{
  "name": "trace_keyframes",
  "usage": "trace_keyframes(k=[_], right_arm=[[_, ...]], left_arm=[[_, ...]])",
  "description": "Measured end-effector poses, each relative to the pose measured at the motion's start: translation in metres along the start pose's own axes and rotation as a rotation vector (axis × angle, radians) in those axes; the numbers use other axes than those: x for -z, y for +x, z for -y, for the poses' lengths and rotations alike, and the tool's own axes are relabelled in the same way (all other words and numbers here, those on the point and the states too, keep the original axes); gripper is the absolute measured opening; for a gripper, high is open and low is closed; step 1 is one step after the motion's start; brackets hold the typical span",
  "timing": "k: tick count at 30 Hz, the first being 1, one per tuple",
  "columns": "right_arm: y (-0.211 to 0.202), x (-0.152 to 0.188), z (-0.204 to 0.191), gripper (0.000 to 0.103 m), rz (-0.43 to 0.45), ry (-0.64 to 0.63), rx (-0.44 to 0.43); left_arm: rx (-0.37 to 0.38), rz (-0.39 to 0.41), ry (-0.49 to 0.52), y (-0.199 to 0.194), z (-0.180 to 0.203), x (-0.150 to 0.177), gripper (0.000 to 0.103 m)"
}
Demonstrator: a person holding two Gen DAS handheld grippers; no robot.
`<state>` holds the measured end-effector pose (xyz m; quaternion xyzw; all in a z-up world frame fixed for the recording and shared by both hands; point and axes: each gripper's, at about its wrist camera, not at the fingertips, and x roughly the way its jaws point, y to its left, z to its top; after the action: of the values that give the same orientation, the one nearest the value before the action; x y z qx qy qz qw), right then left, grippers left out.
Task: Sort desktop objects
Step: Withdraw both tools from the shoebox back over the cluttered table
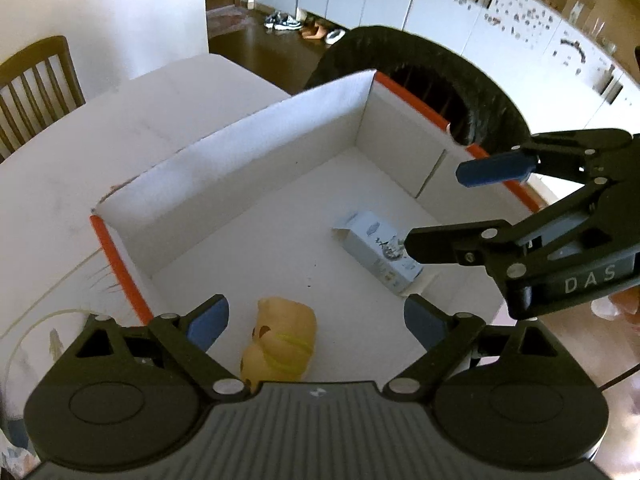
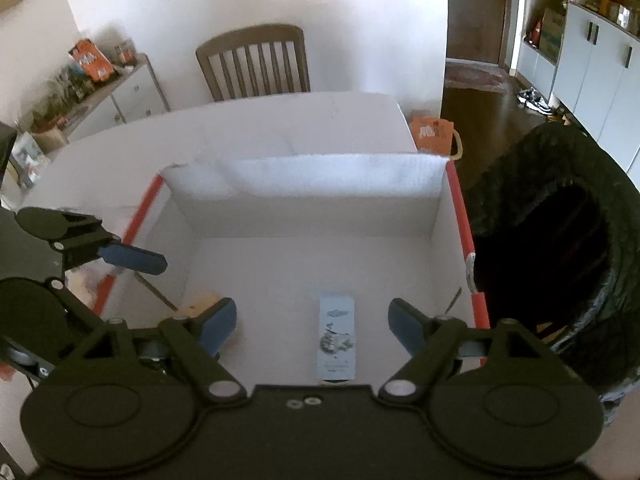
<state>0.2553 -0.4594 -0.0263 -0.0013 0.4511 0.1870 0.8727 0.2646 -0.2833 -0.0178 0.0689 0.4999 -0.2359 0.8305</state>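
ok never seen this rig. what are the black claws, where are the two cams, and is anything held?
The black claws are two hand-held grippers, one in each of a person's hands; no robot arm. Each carries a fisheye camera looking along its fingers.

The left wrist view shows the left gripper at the bottom and the right gripper coming in from the right. The right wrist view shows the right gripper's own fingers at the bottom.

Both hang over an open white box with orange edges, on a white table. In the box lie a yellow toy and a small carton.

Both grippers are open, nothing held.
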Motion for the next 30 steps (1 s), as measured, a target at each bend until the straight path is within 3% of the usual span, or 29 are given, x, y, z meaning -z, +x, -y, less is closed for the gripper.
trace_keyframes(k=[10, 16, 30], right_arm=[[-0.026, -0.003, -0.023, 0.087, 0.063, 0.038, -0.018], [-0.037, -0.002, -0.054, 0.089, 0.118, -0.018, 0.005], [-0.031, 0.000, -0.125, 0.094, 0.135, -0.037, -0.039]], left_arm=[[0.048, 0.059, -0.001, -0.038, -0.006, 0.021, 0.095], [0.027, 0.134, -0.046, -0.072, -0.025, 0.038, 0.095], [0.005, 0.222, -0.077, -0.123, -0.069, 0.094, 0.095]])
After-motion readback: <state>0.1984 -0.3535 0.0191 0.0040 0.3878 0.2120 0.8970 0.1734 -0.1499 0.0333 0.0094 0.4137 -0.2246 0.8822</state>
